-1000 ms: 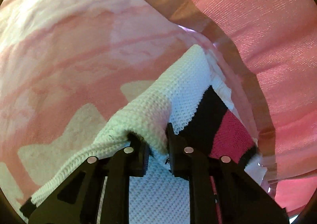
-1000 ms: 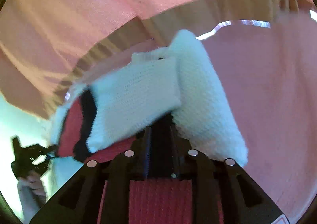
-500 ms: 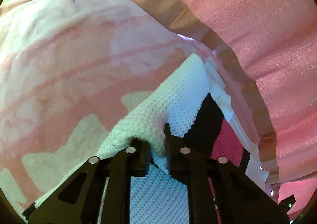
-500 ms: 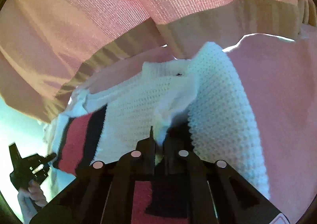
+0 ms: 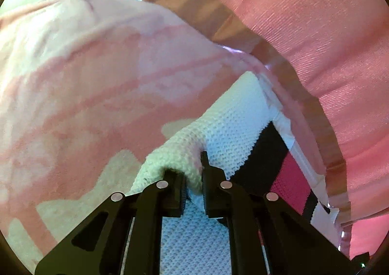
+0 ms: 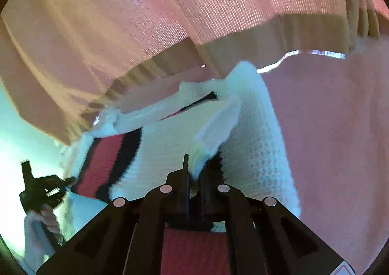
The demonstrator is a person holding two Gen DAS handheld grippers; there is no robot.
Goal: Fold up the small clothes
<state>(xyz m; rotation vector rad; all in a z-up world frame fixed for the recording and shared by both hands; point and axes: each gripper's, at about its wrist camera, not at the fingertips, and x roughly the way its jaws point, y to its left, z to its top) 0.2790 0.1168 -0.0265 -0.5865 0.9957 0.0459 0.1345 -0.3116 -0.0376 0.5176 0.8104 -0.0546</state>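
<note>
A small white knit sweater (image 5: 233, 126) with black and pink-red stripes hangs stretched between both grippers. My left gripper (image 5: 193, 177) is shut on a bunched white edge of it. My right gripper (image 6: 194, 170) is shut on another white fold of the sweater (image 6: 170, 143); its sleeve (image 6: 257, 133) hangs to the right. The left gripper (image 6: 43, 192), held in a hand, shows at the lower left of the right wrist view, at the sweater's striped end.
A pink and white patterned blanket (image 5: 85, 80) lies under and left of the sweater. A pink curtain (image 5: 316, 43) with a tan hem hangs behind; it also fills the top of the right wrist view (image 6: 170, 19).
The sweater has been lifted and stretched out wider between the grippers, and the right gripper has drawn back a little. Both grips have held.
</note>
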